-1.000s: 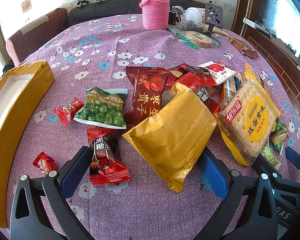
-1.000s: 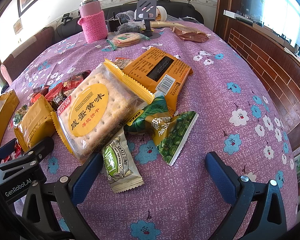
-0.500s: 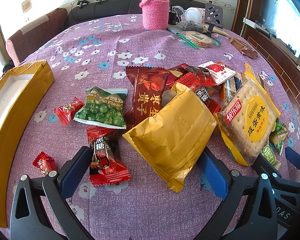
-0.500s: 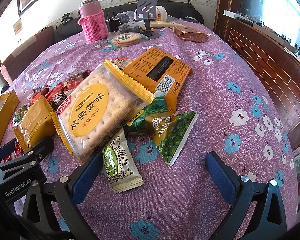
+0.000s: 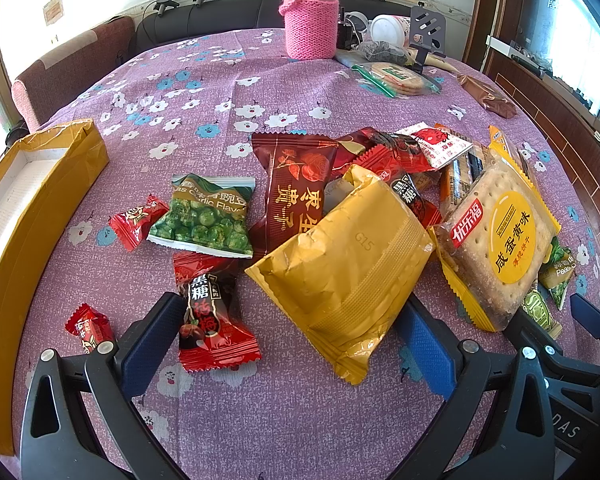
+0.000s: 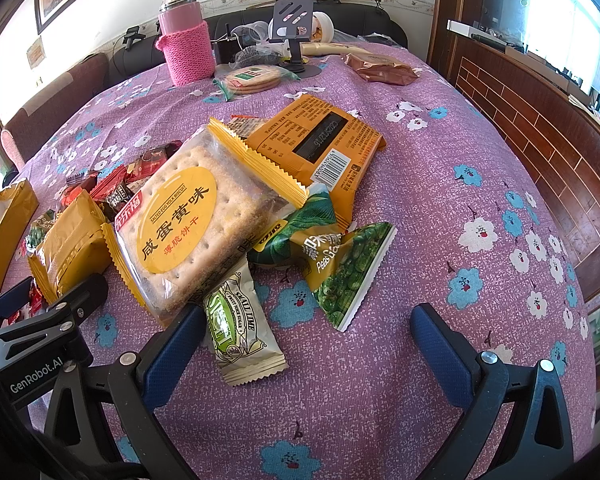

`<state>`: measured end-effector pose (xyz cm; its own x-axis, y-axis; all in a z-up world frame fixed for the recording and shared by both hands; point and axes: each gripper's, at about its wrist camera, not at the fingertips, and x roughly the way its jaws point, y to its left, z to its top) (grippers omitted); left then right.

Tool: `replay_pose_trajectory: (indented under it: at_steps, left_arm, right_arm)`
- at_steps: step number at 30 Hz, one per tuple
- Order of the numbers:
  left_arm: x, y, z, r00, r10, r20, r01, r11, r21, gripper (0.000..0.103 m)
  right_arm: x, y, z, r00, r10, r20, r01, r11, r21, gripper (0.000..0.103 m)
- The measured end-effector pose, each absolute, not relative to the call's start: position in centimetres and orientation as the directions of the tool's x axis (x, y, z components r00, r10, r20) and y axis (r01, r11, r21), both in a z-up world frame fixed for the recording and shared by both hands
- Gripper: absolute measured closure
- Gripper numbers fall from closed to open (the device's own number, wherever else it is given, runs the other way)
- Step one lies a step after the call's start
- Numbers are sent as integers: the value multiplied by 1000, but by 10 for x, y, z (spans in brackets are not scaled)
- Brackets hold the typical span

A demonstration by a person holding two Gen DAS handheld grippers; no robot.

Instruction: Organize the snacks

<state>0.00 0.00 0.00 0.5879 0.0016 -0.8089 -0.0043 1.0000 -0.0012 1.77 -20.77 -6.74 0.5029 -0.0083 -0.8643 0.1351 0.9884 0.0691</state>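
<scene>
Snacks piled mid-table on purple floral cloth (image 5: 300, 420). Left gripper (image 5: 288, 344) spread wide, empty, flanking red candy pack (image 5: 210, 320) and gold pouch (image 5: 340, 268). Right gripper (image 6: 308, 344) spread too, empty, lime candy (image 6: 236, 328) beside its left finger. Yellow box (image 5: 32, 216) far left.

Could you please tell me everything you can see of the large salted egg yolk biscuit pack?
The biscuit pack is a clear wrapper with crimped yellow ends and a yellow oval label, showing pale, dotted square crackers inside. It looks sealed and lies tilted, label up, on other snacks: it overlaps the orange packet behind it, with the lime candy beside its near edge. No tongs touch it.
</scene>
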Motion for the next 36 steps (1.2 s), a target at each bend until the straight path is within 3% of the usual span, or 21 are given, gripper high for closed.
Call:
replay_pose_trajectory:
  at_steps: [36]
  left_arm:
    - [0,-2,2,576,-7,-818,5,1000,-4,0]
  right_arm:
    - [18,-208,-68,503,-7,-864,134,988,70,0]
